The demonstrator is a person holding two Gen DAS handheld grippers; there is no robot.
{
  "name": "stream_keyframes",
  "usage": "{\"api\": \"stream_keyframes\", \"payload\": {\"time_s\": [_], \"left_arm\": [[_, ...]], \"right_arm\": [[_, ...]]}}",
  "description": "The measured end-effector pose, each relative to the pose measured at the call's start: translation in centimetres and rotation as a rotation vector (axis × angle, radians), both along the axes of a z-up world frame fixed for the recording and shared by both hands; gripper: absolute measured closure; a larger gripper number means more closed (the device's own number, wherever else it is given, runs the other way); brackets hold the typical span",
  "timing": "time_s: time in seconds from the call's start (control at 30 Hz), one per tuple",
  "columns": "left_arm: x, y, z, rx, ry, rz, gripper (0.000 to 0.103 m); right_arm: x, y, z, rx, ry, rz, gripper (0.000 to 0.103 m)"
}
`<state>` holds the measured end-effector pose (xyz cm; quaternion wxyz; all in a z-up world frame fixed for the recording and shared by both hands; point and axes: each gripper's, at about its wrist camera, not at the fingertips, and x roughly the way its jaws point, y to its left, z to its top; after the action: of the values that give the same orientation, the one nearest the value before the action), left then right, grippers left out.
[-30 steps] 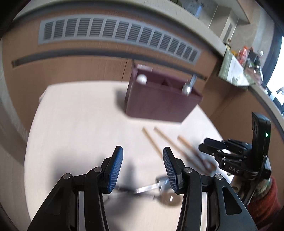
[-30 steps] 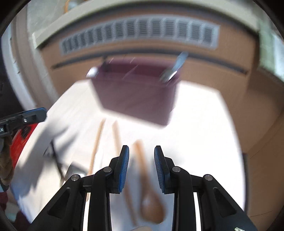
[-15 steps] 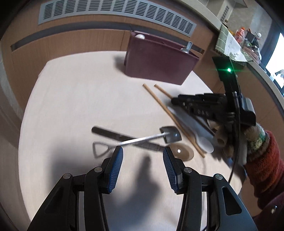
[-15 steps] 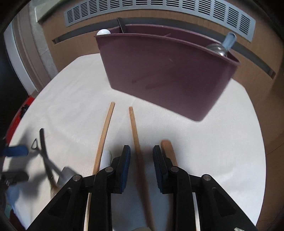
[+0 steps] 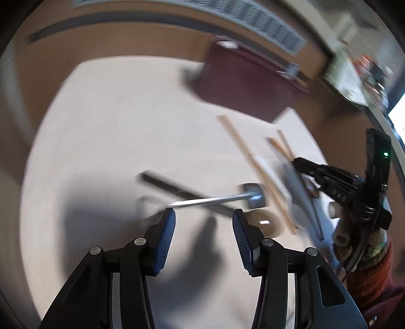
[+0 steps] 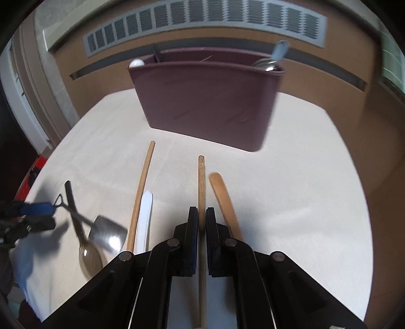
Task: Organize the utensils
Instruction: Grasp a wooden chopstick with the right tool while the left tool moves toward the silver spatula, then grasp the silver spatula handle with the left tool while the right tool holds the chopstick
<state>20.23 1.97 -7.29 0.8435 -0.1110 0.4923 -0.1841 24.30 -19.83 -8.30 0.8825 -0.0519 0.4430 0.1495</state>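
My right gripper point(image 6: 201, 220) is shut on a wooden chopstick point(image 6: 201, 182) that lies on the round table. A second chopstick point(image 6: 141, 192), a white utensil point(image 6: 145, 217) and a wooden spoon handle point(image 6: 224, 200) lie beside it. My left gripper point(image 5: 203, 222) is open just short of a small metal shovel-shaped spoon point(image 5: 215, 200), which crosses a dark-handled spoon point(image 5: 177, 189). The maroon utensil holder point(image 6: 210, 101) stands at the back with a metal spoon point(image 6: 273, 58) in it.
The round table point(image 6: 291, 189) has a pale cloth. A wooden wall with a vent grille point(image 6: 202, 20) runs behind it. The right gripper and hand show in the left wrist view point(image 5: 339, 189). A counter with clutter point(image 5: 359, 76) is at far right.
My right gripper has closed on the middle chopstick. My left gripper has moved closer to the metal shovel spoon, staying open.
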Motion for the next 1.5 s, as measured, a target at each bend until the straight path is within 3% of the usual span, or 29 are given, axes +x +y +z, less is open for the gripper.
{"api": "stream_keyframes", "payload": {"time_s": [0.1, 0.23, 0.4, 0.57, 0.67, 0.8, 0.93, 1.07, 1.17, 1.23, 1.5], "left_arm": [[1.2, -2.2, 0.7, 0.019, -0.039, -0.111, 0.055], [3.0, -4.6, 0.3, 0.078, -0.021, -0.233, 0.055], [3.6, -6.8, 0.0, 0.288, -0.065, -0.392, 0.055], [3.9, -7.1, -0.2, 0.387, -0.065, -0.52, 0.054], [4.0, -7.2, -0.4, 0.445, -0.09, -0.525, 0.051], [6.2, -6.7, -1.0, 0.521, -0.11, -0.41, 0.048], [8.5, -5.5, -1.0, 0.452, -0.117, -0.313, 0.047], [8.1, -6.3, -1.1, 0.398, -0.122, -0.422, 0.047], [7.6, -7.4, -1.3, 0.457, -0.149, -0.472, 0.047], [7.9, -7.8, -1.2, 0.442, -0.141, -0.479, 0.047], [10.3, -6.5, -1.2, 0.232, -0.054, -0.455, 0.047]], "right_arm": [[-1.5, -1.1, 0.6, 0.045, -0.004, -0.018, 0.098], [-3.2, -2.0, 0.7, 0.062, -0.017, -0.041, 0.098], [-3.9, -2.9, 0.2, 0.077, 0.008, -0.065, 0.098], [-3.9, -3.0, -0.1, 0.073, 0.016, -0.078, 0.098], [-3.9, -3.0, -0.4, 0.079, 0.024, -0.074, 0.098], [-3.8, -2.6, -0.7, 0.075, 0.029, -0.065, 0.098], [-3.9, -2.4, -1.0, 0.069, 0.037, -0.062, 0.098], [-3.9, -2.4, -1.1, 0.07, 0.042, -0.063, 0.098], [-3.9, -2.4, -1.1, 0.076, 0.043, -0.068, 0.097], [-4.0, -2.4, -1.2, 0.078, 0.042, -0.07, 0.097], [-4.2, -2.4, -1.1, 0.084, 0.034, -0.09, 0.097]]}}
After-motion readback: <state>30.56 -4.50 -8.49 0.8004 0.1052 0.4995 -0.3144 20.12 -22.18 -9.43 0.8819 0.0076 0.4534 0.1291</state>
